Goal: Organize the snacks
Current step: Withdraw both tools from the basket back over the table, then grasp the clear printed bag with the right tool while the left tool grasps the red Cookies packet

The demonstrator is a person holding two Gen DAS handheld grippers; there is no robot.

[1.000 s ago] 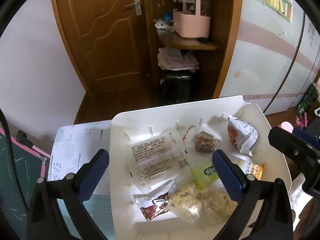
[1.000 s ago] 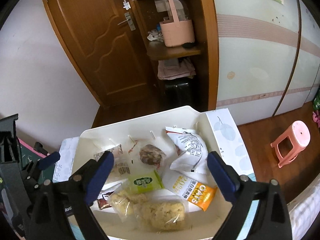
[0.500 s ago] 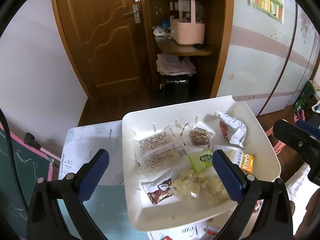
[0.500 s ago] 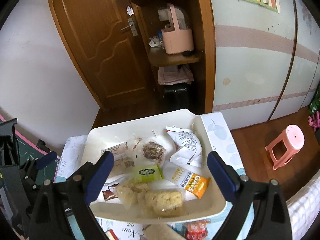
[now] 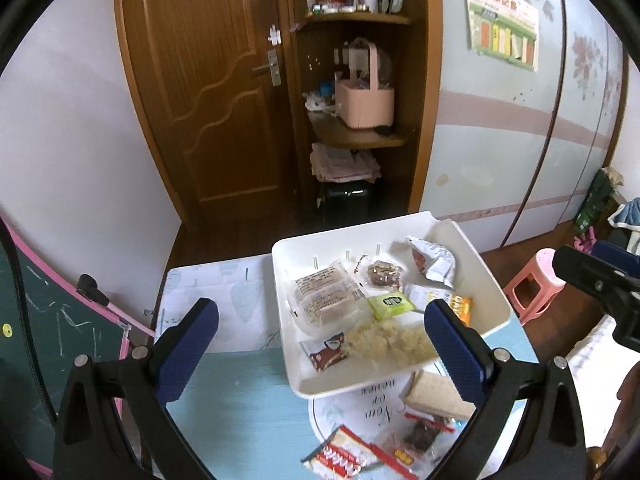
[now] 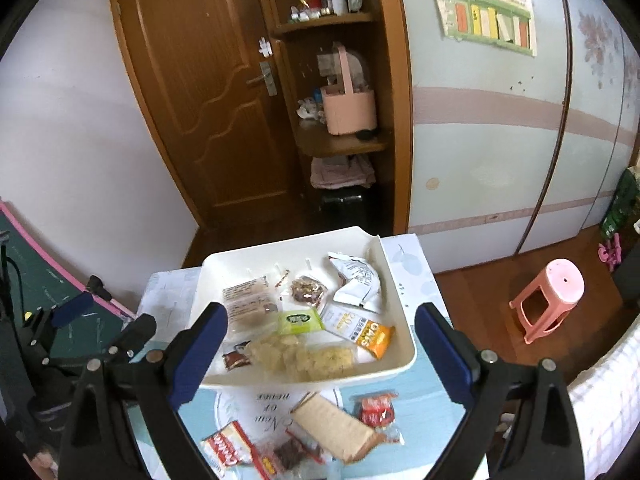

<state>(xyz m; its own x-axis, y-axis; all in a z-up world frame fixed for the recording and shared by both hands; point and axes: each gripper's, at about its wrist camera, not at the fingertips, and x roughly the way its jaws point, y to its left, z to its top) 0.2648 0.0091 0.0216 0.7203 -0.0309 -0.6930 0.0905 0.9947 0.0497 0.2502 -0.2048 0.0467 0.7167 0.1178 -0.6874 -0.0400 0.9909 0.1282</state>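
- Hovering above the small table [image 6: 416, 276], both grippers look down on a white tray [image 6: 402, 322] that holds most of the snacks.
- The left gripper [image 5: 320, 344] has its blue pads spread wide with nothing between them; the right gripper [image 6: 320, 344] is likewise released and empty.
- Inside the tray lie a clear-wrapped cake [image 6: 248, 300], a green packet [image 6: 300, 320], an orange oat bar [image 6: 366, 330], a crumpled white bag [image 6: 358, 284] and pale puffed snacks [image 6: 304, 356], packed side by side, probably so that everything is gathered in one place.
- Loose snacks wait on the table on the near side of the tray: a tan wafer pack [image 6: 334, 426], a small red packet [image 6: 376, 406] and a red-and-white bar [image 6: 226, 446].
- Both grippers held high and wide suggests a pause to choose the next item; the wafer pack lies closest under the right gripper.
- The thin, slippery wrappers could slide when pinched.
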